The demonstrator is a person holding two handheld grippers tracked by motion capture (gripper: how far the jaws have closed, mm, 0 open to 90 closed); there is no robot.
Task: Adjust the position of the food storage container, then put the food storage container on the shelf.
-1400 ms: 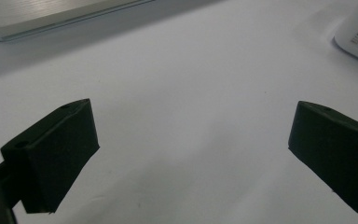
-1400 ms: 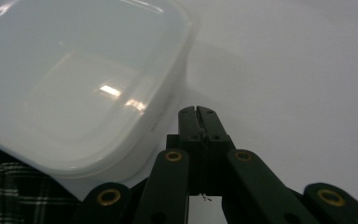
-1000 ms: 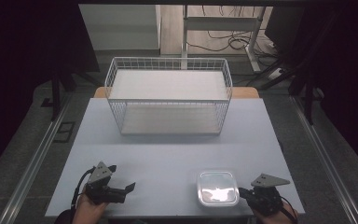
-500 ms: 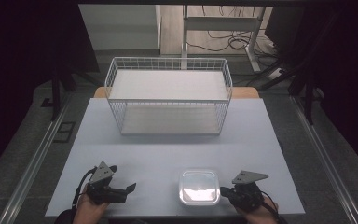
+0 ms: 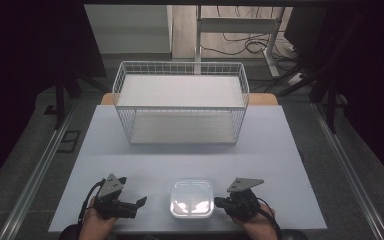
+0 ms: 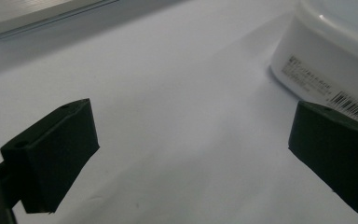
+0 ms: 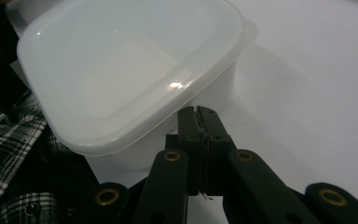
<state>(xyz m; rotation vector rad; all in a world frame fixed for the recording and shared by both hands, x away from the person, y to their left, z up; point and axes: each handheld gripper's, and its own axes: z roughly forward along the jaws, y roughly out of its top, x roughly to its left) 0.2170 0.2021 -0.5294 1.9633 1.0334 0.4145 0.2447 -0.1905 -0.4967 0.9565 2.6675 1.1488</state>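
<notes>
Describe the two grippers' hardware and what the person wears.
Both grippers, left and right, are black with blocky black jaws, each topped by a grey three-cornered plate and trailing a black cable. The right gripper view shows brass-coloured pivot pins on its linkage and a black-and-white plaid sleeve.

The white lidded container (image 5: 192, 198) has slid leftward along the table's near edge, pushed by the right gripper (image 5: 219, 202).

Left gripper (image 5: 141, 202) fingers spread wide, right gripper (image 5: 217, 202) fingers closed
</notes>
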